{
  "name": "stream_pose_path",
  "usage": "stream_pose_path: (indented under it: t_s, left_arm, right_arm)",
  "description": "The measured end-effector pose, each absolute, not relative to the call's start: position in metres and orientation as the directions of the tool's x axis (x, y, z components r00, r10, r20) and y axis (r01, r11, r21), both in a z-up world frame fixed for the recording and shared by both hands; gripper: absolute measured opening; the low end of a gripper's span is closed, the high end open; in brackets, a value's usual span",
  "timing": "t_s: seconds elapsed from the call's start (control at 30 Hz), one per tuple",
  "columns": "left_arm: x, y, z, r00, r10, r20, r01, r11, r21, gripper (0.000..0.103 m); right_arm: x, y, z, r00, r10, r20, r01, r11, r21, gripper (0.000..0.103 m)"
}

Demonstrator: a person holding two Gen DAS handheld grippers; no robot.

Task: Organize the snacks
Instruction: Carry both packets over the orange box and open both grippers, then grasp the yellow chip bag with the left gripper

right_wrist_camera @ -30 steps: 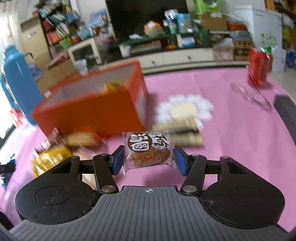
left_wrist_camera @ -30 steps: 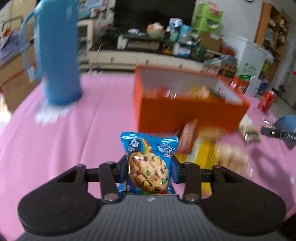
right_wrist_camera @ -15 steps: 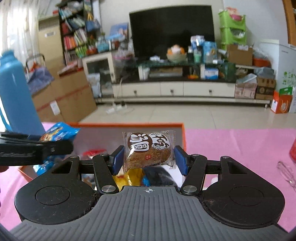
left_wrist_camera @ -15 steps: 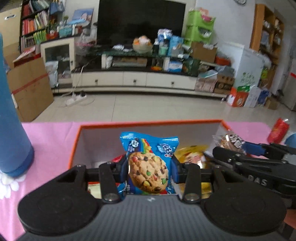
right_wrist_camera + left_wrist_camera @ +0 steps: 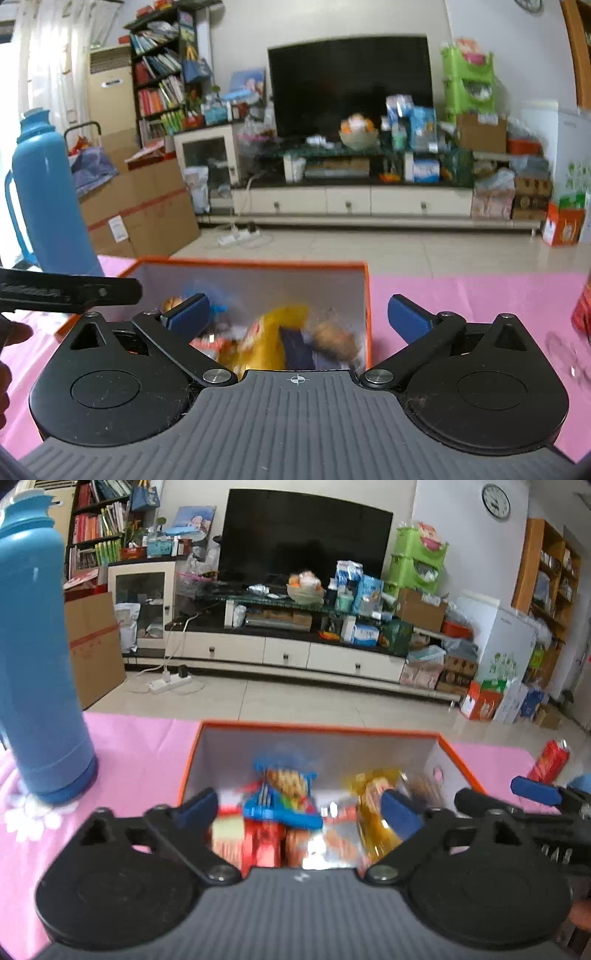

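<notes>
snacks (image 5: 284, 797) in box (image 5: 317, 728), bottle (image 5: 35, 657) left

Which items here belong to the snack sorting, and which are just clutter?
Job:
- orange cardboard box
- blue cookie packet, blurred, inside the box
- yellow snack bag in the box
- left gripper, right gripper, both open over the box

Lying about:
- tall blue plastic flask
- red can

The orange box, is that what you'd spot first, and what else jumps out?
Yes: the orange box sits in the middle of the pink table, full of bright snack packets. Both the left gripper and right gripper hang over it, jaws just opened, nothing between them. A tall blue flask stands left.
</notes>
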State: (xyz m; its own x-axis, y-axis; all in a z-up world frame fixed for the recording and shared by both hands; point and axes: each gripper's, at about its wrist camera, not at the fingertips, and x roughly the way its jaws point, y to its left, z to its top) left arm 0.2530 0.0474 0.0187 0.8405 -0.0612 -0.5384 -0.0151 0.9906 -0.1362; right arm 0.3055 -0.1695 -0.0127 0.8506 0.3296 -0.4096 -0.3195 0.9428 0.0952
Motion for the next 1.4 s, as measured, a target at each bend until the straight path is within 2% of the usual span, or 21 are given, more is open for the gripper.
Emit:
stream_pose_path:
  t_s: [0.1, 0.27, 0.4, 0.57, 0.8, 1.0, 1.1, 1.17, 1.23, 1.3, 1.4]
  left_arm:
    - [0.211, 0.051, 0.013, 0.841, -0.038, -0.539, -0.036, 0.991, -0.127, 0.099]
    - [0.149, 0.059, -0.004, 0.823, -0.018, -0.568, -0.052, 0.993, -0.106, 0.099]
    - [0.122, 0.067, -0.016, 0.804, -0.023, -0.594, -0.059, 0.991, -0.118, 0.099]
    - [0.112, 0.075, -0.03, 0.787, -0.019, -0.617, -0.057, 0.993, -0.103, 0.099]
    - [0.111, 0.076, -0.046, 0.764, -0.062, -0.642, -0.022, 0.992, -0.122, 0.1]
    - [0.12, 0.057, -0.046, 0.771, -0.15, -0.619, 0.071, 0.986, -0.15, 0.1]
    - [0.126, 0.035, -0.044, 0.776, -0.179, -0.605, 0.159, 0.983, -0.087, 0.1]
    - [0.13, 0.02, -0.044, 0.784, -0.168, -0.597, 0.202, 0.979, -0.01, 0.096]
    - [0.139, 0.011, -0.046, 0.77, -0.196, -0.608, 0.257, 0.966, 0.013, 0.075]
    - [0.153, 0.007, -0.05, 0.744, -0.215, -0.633, 0.277, 0.961, -0.001, 0.064]
    - [0.17, 0.002, -0.058, 0.729, -0.186, -0.659, 0.273, 0.961, 0.032, 0.061]
  right_arm:
    - [0.287, -0.184, -0.016, 0.836, 0.338, -0.433, -0.305, 0.941, 0.146, 0.084]
    - [0.229, -0.212, -0.025, 0.835, 0.32, -0.447, -0.26, 0.946, 0.193, 0.084]
    - [0.186, -0.233, -0.044, 0.812, 0.299, -0.502, -0.214, 0.952, 0.221, 0.084]
    - [0.154, -0.255, -0.064, 0.791, 0.276, -0.546, -0.153, 0.953, 0.26, 0.084]
    - [0.168, -0.264, -0.079, 0.766, 0.259, -0.589, -0.091, 0.95, 0.299, 0.084]
    - [0.179, -0.258, -0.083, 0.742, 0.287, -0.606, -0.108, 0.943, 0.315, 0.084]
    - [0.182, -0.256, -0.084, 0.734, 0.298, -0.611, -0.114, 0.94, 0.322, 0.084]
    - [0.184, -0.258, -0.086, 0.726, 0.309, -0.615, -0.112, 0.935, 0.337, 0.084]
    - [0.185, -0.262, -0.086, 0.725, 0.316, -0.612, -0.105, 0.929, 0.355, 0.084]
    - [0.186, -0.267, -0.086, 0.723, 0.33, -0.607, -0.098, 0.919, 0.383, 0.084]
    - [0.184, -0.272, -0.085, 0.725, 0.356, -0.589, -0.097, 0.9, 0.424, 0.084]
